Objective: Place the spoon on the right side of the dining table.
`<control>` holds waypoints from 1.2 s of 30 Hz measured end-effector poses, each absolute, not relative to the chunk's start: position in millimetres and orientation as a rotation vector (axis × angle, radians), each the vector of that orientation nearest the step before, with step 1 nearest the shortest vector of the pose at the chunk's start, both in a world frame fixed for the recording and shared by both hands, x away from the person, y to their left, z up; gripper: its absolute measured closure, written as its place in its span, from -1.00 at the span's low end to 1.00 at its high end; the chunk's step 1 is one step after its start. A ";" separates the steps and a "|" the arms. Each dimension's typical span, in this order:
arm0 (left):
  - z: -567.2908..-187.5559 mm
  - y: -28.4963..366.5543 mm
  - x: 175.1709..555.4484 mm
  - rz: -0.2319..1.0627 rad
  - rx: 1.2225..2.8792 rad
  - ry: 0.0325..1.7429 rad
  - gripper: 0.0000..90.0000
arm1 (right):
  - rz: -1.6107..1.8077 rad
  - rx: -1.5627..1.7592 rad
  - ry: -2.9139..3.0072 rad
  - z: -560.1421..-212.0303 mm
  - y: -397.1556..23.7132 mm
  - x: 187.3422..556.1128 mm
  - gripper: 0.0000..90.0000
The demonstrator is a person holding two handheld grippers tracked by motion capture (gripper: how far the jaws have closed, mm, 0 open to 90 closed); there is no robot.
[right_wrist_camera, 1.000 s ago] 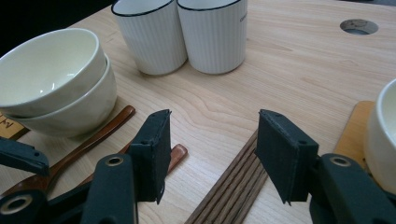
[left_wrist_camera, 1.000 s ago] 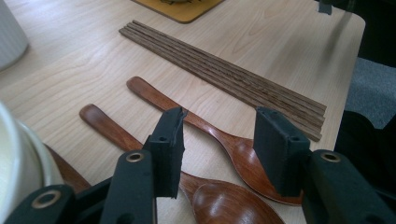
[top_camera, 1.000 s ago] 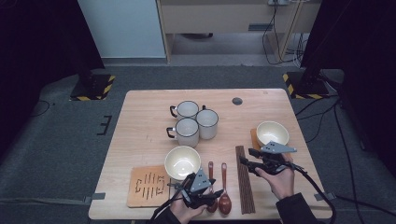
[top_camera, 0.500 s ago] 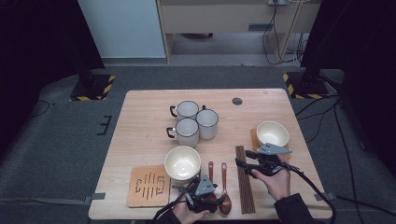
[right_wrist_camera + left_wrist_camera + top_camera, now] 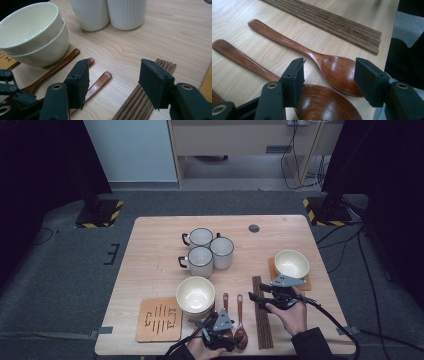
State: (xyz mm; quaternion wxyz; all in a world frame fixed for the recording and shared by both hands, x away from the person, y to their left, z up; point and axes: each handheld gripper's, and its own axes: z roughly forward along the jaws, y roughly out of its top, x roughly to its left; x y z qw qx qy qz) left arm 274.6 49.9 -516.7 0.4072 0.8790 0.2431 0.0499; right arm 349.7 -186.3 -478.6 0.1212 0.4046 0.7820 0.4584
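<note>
You are holding the left gripper (image 5: 220, 336) low at the table's (image 5: 150, 250) near edge, jaws spread; they have just been opening, and the bowls of two dark brown wooden spoons lie between and under them with no pad pressing. The right-hand spoon (image 5: 312, 55) and the left-hand spoon (image 5: 249, 63) are lying side by side, handles pointing toward the far edge, between the stacked cream ceramic bowls (image 5: 195, 294) and the row of dark wooden chopsticks (image 5: 261, 312). By the look of them, these spoons are light, stiff and glossy, so they may be slippery at the bowl; the narrow neck is offering the surer hold. Your left hand is tilting its gripper forward and down. You are hovering the right gripper (image 5: 262, 292) over the chopsticks, jaws spread with nothing between the pads, your right hand (image 5: 290, 312) coming in from the near edge.
</note>
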 end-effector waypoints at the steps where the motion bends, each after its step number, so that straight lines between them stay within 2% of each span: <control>1: -517.3 49.5 274.6 0.122 2.222 0.609 -0.12 | 1.337 1.184 2.286 -479.4 -185.6 349.8 -0.09; 14: -522.5 44.6 273.5 0.103 2.242 0.582 -0.21 | 1.331 1.204 2.316 -485.9 -179.4 349.9 -0.13; 36: -529.0 39.5 271.5 0.117 2.256 0.547 -0.25 | 1.291 1.225 2.413 -500.3 -160.7 351.8 -0.20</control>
